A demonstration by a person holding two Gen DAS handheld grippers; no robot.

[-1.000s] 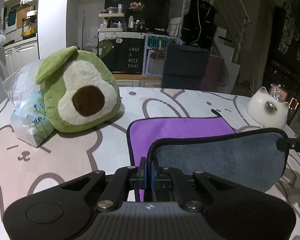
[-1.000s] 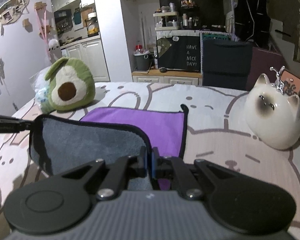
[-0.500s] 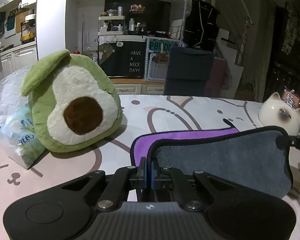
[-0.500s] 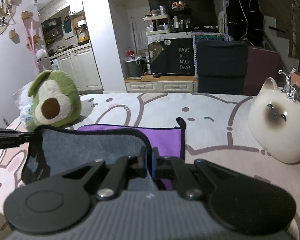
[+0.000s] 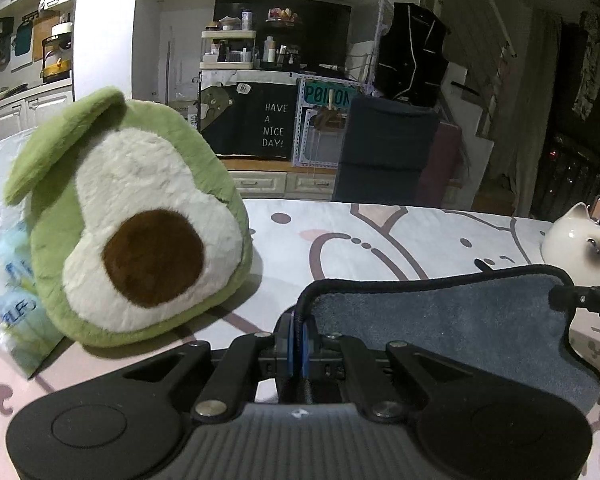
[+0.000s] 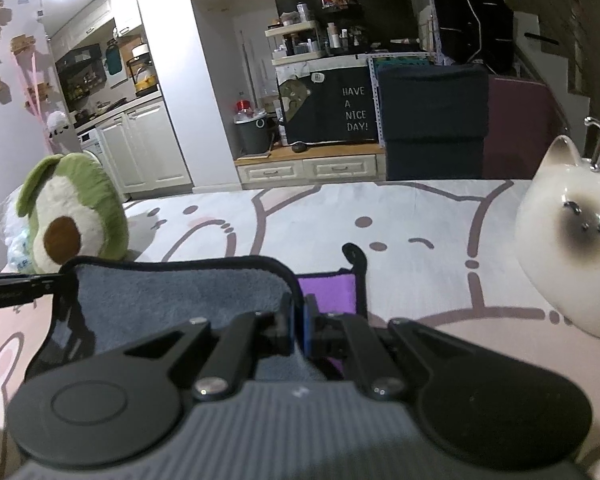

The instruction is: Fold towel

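Note:
The towel is purple on one face and grey on the other, with a black hem. My left gripper is shut on its left near corner. My right gripper is shut on its right near corner. Both hold the near edge lifted, so the grey underside faces me. A strip of the purple face lies on the table under the raised part in the right wrist view. The right gripper's tip shows at the right of the left wrist view. The left gripper's tip shows at the left of the right wrist view.
An avocado plush stands at the left, close to the towel, with a plastic packet behind it. A white ceramic cat stands at the right. The tablecloth has a pink cartoon print. Cabinets and a dark chair are beyond.
Both grippers have carried the lifted near edge forward, toward the far edge. The grey underside now covers almost all of the purple face. The avocado plush looms larger.

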